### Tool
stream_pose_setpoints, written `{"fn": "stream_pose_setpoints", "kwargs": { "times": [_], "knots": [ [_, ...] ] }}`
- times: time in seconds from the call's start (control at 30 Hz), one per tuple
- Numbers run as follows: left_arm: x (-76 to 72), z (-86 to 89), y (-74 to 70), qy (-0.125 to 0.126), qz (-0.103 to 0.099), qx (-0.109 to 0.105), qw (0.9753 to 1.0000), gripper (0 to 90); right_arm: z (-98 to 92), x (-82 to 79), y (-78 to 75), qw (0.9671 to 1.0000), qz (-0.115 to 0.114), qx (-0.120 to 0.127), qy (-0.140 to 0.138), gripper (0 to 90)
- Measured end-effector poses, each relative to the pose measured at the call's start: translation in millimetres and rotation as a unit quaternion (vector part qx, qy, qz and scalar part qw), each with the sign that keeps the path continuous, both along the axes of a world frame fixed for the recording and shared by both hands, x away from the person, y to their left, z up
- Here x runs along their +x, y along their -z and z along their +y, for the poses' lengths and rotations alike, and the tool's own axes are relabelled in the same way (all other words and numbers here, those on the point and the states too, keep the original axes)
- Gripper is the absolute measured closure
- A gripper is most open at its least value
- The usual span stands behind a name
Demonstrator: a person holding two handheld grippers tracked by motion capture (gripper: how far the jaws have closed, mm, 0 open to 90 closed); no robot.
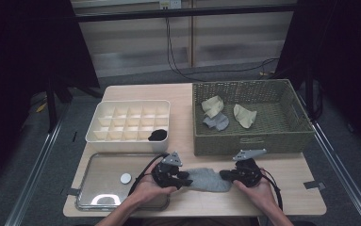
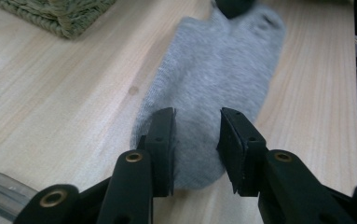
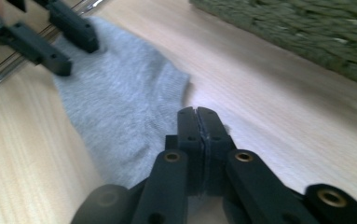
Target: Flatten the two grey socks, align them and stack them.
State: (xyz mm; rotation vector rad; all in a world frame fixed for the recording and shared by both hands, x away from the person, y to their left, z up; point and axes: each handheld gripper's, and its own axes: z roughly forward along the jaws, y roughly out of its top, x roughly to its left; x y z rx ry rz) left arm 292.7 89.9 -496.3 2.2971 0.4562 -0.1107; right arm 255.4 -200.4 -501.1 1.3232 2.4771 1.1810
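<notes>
A grey sock [image 1: 207, 179] lies flat on the wooden table near its front edge, between my two grippers. My left gripper [image 1: 185, 178] is at the sock's left end; in the left gripper view it [image 2: 196, 116] is open, its jaws straddling the sock [image 2: 218, 70]. My right gripper [image 1: 224, 175] is at the sock's right end. In the right gripper view it [image 3: 197, 111] is shut, jaws pressed together right at the sock's [image 3: 115, 102] edge, with no cloth visible between them. The left gripper [image 3: 76, 57] shows open at the sock's far end.
A wicker basket [image 1: 251, 141] at the back right holds two beige socks [image 1: 212, 105] and a grey one [image 1: 217, 121]. A white divided box [image 1: 98, 136] at the left has a black item [image 1: 158, 135] in one compartment. A metal tray [image 1: 102, 165] holds a white disc [image 1: 126, 178].
</notes>
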Motion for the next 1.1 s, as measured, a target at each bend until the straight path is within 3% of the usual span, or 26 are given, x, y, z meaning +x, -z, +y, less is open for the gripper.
{"fn": "stream_pose_setpoints", "kwargs": {
  "times": [0.27,0.4,0.5,0.53,0.63,0.7,0.77,0.87,0.97,1.03,1.1],
  "knots": [
    [-5.9,-4.1,-0.5,0.012,0.0,0.003,0.9999,66.3,-4.0,6.1,-0.5,0.9999,-0.004,0.001,0.013,85.1],
    [-6.6,-4.7,-1.4,0.004,-0.007,-0.017,0.9998,62.3,-6.1,5.6,-3.1,0.9997,-0.011,0.016,0.012,81.5],
    [-5.5,-2.6,-5.4,0.006,-0.01,-0.017,0.9998,60.0,-7.9,4.1,-6.0,0.9993,-0.018,0.029,0.012,79.3],
    [-5.2,-2.2,-7.0,-0.004,0.003,-0.032,0.9995,58.0,-8.7,3.5,-6.4,0.999,-0.015,0.039,0.016,78.7],
    [-5.7,-2.3,-9.0,-0.002,-0.013,-0.022,0.9997,57.2,-8.9,2.7,-7.0,0.9987,-0.017,0.045,0.018,77.8],
    [-4.2,1.3,-12.7,-0.009,-0.008,-0.035,0.9993,55.5,-8.5,1.2,-9.7,0.9981,-0.025,0.055,0.015,76.9],
    [-3.9,2.7,-14.9,-0.014,-0.015,-0.036,0.9991,52.8,-8.5,0.5,-11.2,0.998,-0.026,0.055,0.017,75.0],
    [-1.1,7.4,-19.0,-0.026,-0.005,-0.048,0.9985,49.5,-9.1,0.9,-12.4,0.9976,-0.031,0.059,0.018,72.1],
    [-0.7,9.5,-22.1,-0.029,-0.014,-0.043,0.9985,45.5,-9.4,1.9,-14.0,0.9971,-0.033,0.065,0.021,67.5],
    [1.5,16.2,-26.8,-0.048,-0.032,-0.038,0.9976,43.5,-9.9,2.6,-15.8,0.9969,-0.037,0.066,0.024,64.4],
    [3.5,21.6,-28.0,-0.053,-0.018,-0.047,0.9973,42.4,-9.5,2.2,-18.0,0.9968,-0.04,0.062,0.03,60.7]
  ]
}}
